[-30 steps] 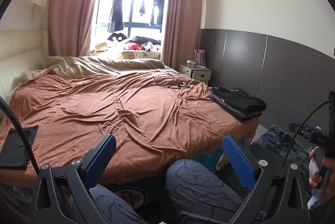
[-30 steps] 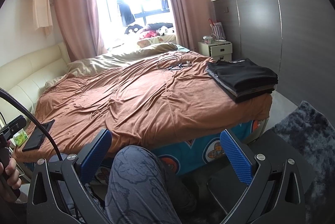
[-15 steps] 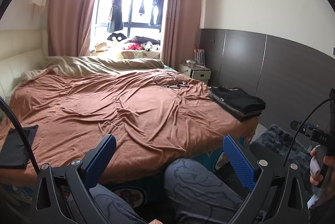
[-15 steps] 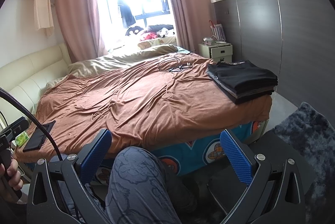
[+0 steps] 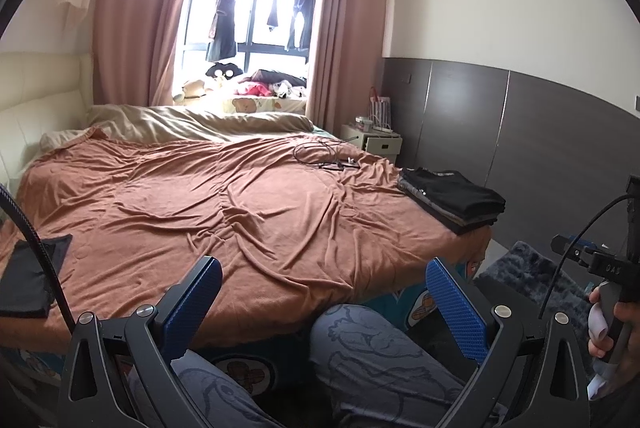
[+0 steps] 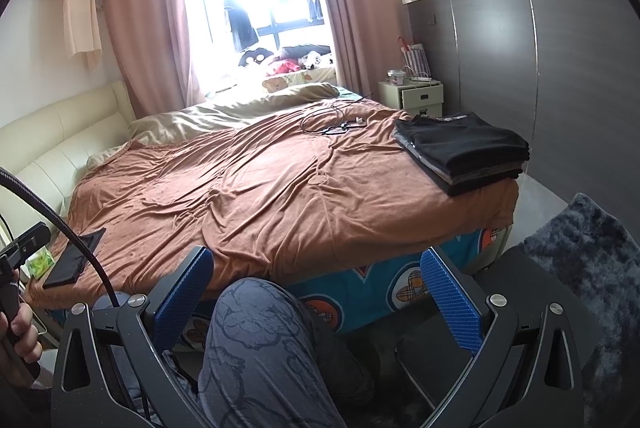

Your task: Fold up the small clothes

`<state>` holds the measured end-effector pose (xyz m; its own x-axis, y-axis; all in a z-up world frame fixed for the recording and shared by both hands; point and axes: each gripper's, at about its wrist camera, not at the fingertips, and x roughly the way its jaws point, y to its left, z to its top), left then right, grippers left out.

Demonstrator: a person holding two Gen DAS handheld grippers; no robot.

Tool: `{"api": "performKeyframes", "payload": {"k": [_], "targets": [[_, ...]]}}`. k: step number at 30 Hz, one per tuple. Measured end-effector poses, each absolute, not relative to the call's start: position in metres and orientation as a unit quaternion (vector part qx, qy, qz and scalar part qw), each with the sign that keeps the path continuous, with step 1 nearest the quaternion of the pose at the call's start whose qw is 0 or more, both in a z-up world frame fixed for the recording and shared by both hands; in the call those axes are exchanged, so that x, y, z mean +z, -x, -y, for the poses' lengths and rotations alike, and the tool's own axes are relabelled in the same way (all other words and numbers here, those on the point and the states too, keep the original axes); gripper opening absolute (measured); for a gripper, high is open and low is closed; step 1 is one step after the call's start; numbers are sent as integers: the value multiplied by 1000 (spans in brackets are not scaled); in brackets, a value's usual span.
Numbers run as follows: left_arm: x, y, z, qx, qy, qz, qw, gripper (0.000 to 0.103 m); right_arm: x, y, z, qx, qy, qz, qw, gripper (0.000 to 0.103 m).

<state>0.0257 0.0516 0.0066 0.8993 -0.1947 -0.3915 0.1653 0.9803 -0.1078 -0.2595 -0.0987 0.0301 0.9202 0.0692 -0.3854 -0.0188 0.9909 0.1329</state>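
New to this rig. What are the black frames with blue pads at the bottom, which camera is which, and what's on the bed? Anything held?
No robot arm here: a seated person holds a two-finger tool in each hand, and a fisheye camera on each looks forward along its fingers. One picture is from the left tool, the other from the right tool. The blue pads are the fingertips; both tools are open and hold nothing. The person's knees show between them.

On the brown bedspread: a stack of folded dark clothes at the right corner, a cable further back, and a flat dark item at the left edge; what it is, I cannot tell.
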Motion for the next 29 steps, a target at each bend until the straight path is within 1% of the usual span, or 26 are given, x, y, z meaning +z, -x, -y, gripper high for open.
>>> {"api": "performKeyframes", "payload": {"k": [29], "targets": [[9, -12, -54, -99, 37, -191, 976, 103, 29, 264, 107, 24, -58, -195, 979, 103]]}}
